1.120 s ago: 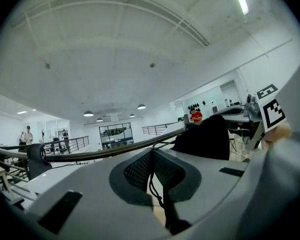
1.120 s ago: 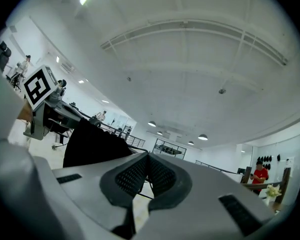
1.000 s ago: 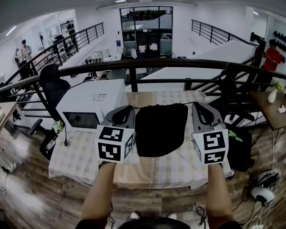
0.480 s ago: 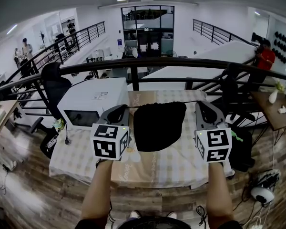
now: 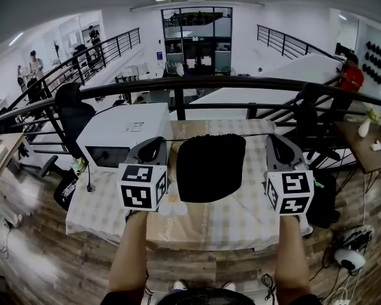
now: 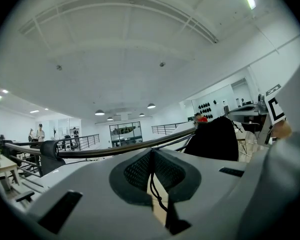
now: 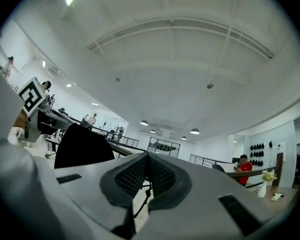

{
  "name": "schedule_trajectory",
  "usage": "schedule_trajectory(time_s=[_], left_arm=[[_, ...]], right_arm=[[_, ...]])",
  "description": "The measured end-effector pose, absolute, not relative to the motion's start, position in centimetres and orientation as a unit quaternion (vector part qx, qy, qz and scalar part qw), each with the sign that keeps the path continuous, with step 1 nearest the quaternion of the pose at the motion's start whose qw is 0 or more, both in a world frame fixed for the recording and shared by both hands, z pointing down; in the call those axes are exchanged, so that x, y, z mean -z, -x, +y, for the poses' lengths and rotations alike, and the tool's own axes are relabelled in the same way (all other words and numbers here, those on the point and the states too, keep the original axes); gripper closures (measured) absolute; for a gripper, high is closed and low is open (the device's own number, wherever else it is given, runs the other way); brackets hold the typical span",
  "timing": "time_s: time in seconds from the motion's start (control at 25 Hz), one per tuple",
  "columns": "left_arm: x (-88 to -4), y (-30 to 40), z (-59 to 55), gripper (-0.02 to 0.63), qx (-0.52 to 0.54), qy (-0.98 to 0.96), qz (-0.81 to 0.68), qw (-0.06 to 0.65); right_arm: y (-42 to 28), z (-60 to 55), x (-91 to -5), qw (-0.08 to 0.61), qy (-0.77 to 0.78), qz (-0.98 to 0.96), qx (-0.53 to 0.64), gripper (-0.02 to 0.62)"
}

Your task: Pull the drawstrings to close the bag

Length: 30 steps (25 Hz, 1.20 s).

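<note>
1. The table (image 5: 235, 218), under a checked cloth, spreads out below and ahead of you. A white box (image 5: 124, 135) stands at its left side.
2. The black bag (image 5: 211, 167) hangs between your left gripper (image 5: 159, 142) and your right gripper (image 5: 274, 140). Its gathered mouth is uppermost, about level with their tips, and its rounded bottom is toward you over the cloth. Whether it touches the cloth cannot be told. A clear gap separates it from each gripper body. In the left gripper view it stands off to the right, and in the right gripper view off to the left.
3. Your left forearm (image 5: 130, 253) and right forearm (image 5: 291, 253) reach straight forward, roughly parallel, and are set wider apart than the bag.
4. Both grippers point ahead and about level, and their marker cubes face you. The left one's jaws are pinched together on the left drawstring (image 6: 156, 193). The right one's jaws are pinched together on the right drawstring (image 7: 146, 193).
5. In the head view the two cords run taut from the gripper tips to the bag's mouth, forming one nearly straight line. A short tail of cord dangles beneath each pair of closed pads.
</note>
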<state>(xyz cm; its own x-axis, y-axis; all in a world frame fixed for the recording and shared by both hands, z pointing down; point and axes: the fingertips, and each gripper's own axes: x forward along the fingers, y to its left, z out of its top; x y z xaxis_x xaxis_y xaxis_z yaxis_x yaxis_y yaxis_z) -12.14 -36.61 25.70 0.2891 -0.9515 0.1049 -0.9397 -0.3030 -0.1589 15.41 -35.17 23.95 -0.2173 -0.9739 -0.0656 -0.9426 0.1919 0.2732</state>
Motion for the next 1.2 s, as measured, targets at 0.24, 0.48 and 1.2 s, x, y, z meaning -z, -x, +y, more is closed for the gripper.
schedule_trajectory(time_s=[0.24,0.48,1.2], left_arm=[[-25.6,12.5,-36.7,0.581,0.091,0.799,0.593,0.035],[-25.8,13.2,-36.8,0.581,0.094,0.796,0.597,0.034],[-25.8,15.1,-37.0,0.581,0.088,0.783,0.615,0.032]], right_arm=[[-16.5,-35.1,-24.0,0.054,-0.631,-0.764,0.122,0.576],[-17.3,-35.2,-24.4,0.043,-0.635,-0.764,0.106,0.576],[-18.6,-35.3,-25.0,0.035,-0.642,-0.76,0.091,0.575]])
